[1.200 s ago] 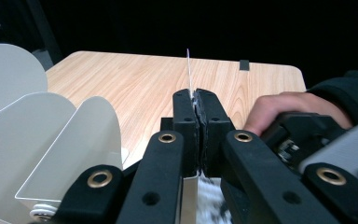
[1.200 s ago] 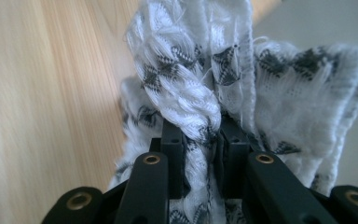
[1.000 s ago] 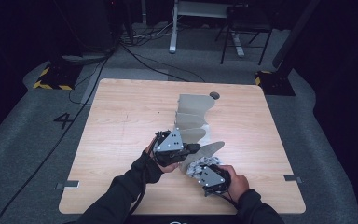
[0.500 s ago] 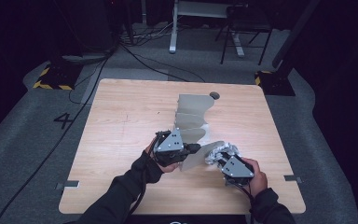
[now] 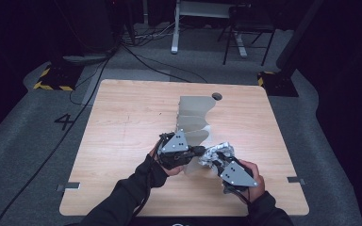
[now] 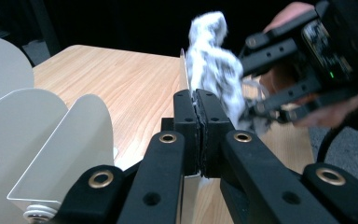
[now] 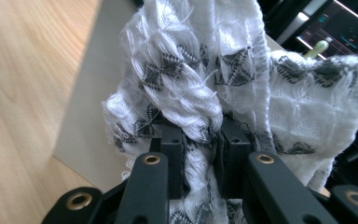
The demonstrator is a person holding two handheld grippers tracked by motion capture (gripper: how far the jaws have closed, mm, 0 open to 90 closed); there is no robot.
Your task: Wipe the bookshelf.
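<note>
A white rack of curved divider plates (image 5: 194, 117) stands near the middle of the wooden table (image 5: 122, 122). My left gripper (image 5: 197, 151) is shut on the thin edge of the nearest white plate (image 5: 192, 167); in the left gripper view its jaws (image 6: 197, 109) pinch that plate (image 6: 184, 70), with further plates (image 6: 51, 135) to the left. My right gripper (image 5: 217, 160) is shut on a bunched white cloth with a black pattern (image 5: 218, 150), held just right of the plate. Close up, the cloth (image 7: 205, 70) bulges over the right gripper (image 7: 200, 140), and the plate (image 7: 86, 98) lies behind it.
A round cable hole (image 5: 217, 96) sits at the table's far edge. Dark floor with cables, a desk leg (image 5: 174, 33) and a chair (image 5: 245, 28) lie beyond. Bare wood spreads to the left of the rack and along the front edge.
My right hand has risen and shifted right with the cloth, bringing it up beside the held plate. The left hand has stayed put.
</note>
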